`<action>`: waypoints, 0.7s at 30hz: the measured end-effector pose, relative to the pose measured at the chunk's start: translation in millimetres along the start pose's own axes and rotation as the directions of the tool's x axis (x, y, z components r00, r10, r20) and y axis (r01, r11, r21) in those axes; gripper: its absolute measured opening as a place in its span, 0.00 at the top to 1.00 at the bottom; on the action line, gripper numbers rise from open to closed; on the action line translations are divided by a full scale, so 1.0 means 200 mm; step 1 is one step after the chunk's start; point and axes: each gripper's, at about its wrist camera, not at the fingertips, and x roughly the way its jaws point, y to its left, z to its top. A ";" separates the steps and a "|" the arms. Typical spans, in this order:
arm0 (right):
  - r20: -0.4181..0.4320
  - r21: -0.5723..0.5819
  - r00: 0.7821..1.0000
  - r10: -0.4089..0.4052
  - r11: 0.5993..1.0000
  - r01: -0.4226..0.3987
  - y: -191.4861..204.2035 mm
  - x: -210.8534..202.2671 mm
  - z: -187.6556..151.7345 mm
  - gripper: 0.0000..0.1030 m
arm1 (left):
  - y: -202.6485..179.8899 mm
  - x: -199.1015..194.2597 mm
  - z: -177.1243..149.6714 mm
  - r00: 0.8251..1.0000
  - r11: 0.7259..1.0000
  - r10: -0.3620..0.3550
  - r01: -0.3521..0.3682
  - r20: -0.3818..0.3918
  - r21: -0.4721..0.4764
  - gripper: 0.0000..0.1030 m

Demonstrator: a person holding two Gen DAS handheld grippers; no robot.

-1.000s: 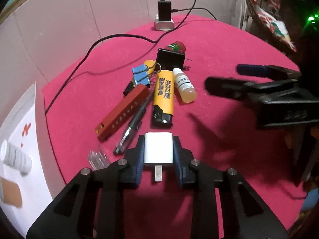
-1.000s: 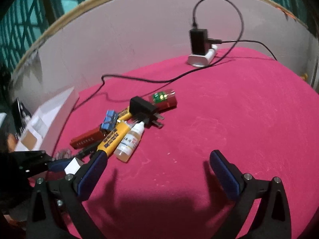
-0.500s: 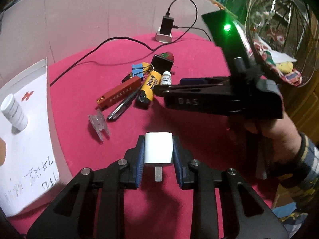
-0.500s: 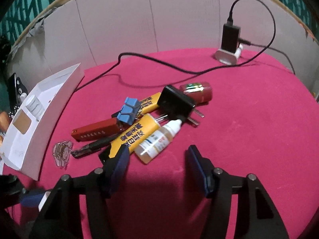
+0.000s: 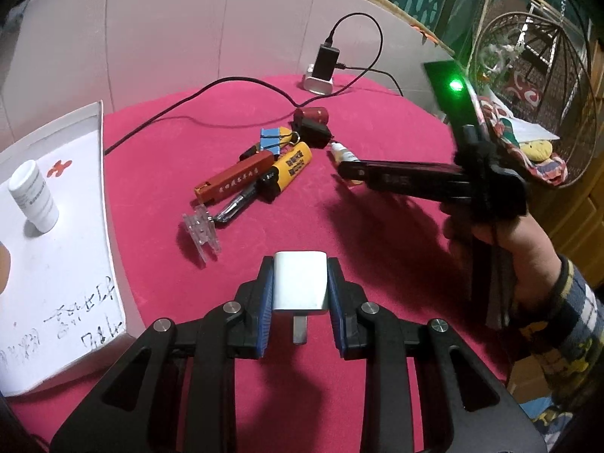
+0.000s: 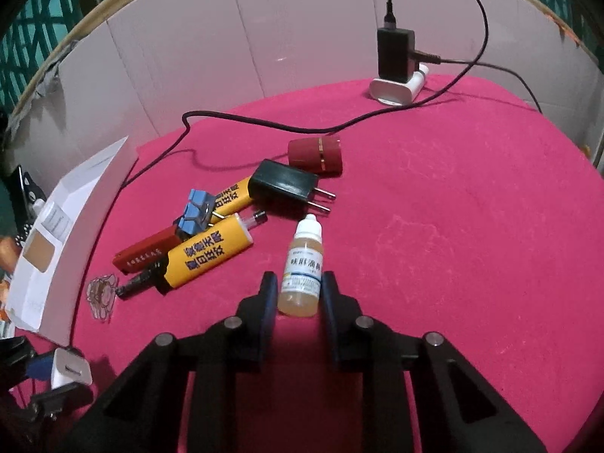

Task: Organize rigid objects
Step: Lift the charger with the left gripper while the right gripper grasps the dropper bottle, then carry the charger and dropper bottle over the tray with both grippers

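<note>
Nearest, the left gripper (image 5: 300, 294) pinches the white charger (image 5: 300, 283) above the red cloth (image 5: 377, 120), the white tray (image 5: 56, 264) at its left. Farther, the right gripper (image 6: 298, 294) is closing its jaws around the dropper bottle (image 6: 304, 264), which lies right of the yellow lighters (image 6: 209, 255). The bottle is round and smooth, and only its bottom end is between the pads, so I think it can slip out or roll away.

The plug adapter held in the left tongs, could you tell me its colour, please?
White; the plug adapter shows best in the left wrist view.
</note>
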 end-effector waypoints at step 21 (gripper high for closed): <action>0.201 -0.068 0.971 0.130 0.991 -0.119 0.16 -0.54 -0.07 0.82 | 0.04 -0.33 0.03 0.976 0.991 0.132 -0.128 0.175 -0.033 0.75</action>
